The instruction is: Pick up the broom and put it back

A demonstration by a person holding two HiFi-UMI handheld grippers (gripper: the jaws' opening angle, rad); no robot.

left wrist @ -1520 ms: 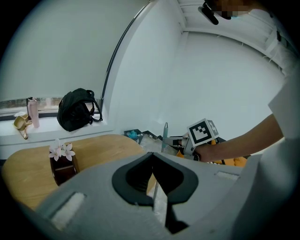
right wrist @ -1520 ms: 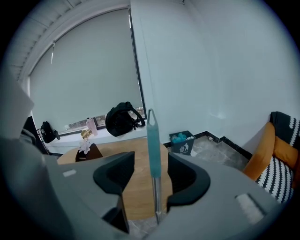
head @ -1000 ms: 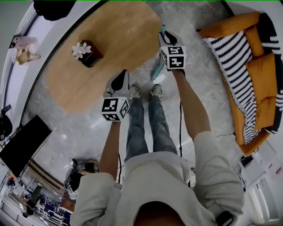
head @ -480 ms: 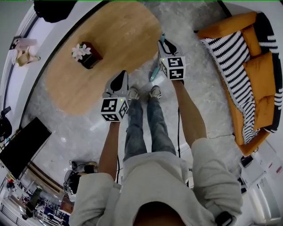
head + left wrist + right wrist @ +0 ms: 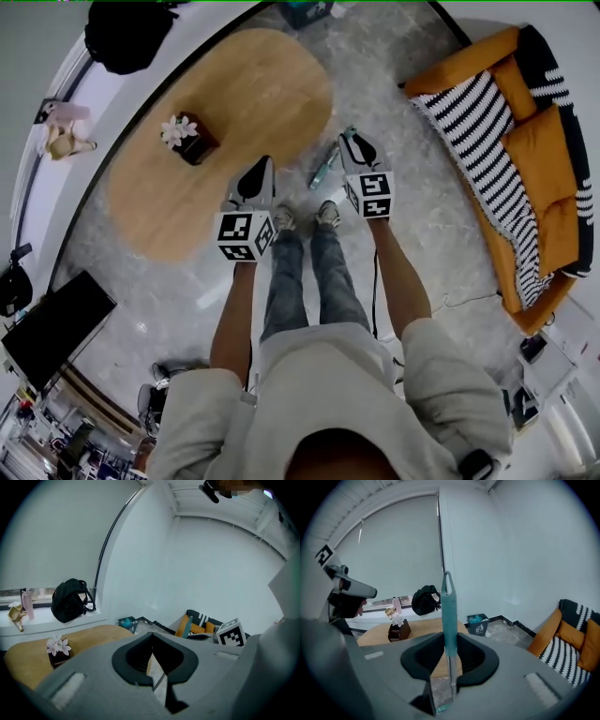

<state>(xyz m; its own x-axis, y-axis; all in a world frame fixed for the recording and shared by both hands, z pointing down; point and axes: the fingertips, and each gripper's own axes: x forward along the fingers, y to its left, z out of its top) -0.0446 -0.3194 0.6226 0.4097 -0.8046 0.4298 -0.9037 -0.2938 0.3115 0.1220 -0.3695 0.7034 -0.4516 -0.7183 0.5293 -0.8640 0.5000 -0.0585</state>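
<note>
The right gripper [image 5: 354,142] has its jaws clamped on the broom [image 5: 449,616], whose teal-gripped handle stands up toward 12 o'clock in the right gripper view. In the head view the broom [image 5: 325,167] slants from those jaws toward 7 o'clock, ending just ahead of the shoes [image 5: 283,219]. The left gripper [image 5: 151,638], jaws together and empty, hangs by the table's [image 5: 234,103] 5 o'clock edge.

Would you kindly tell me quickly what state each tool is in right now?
Left tool: closed, nothing between its jaws.
Right tool: closed on the broom handle.
</note>
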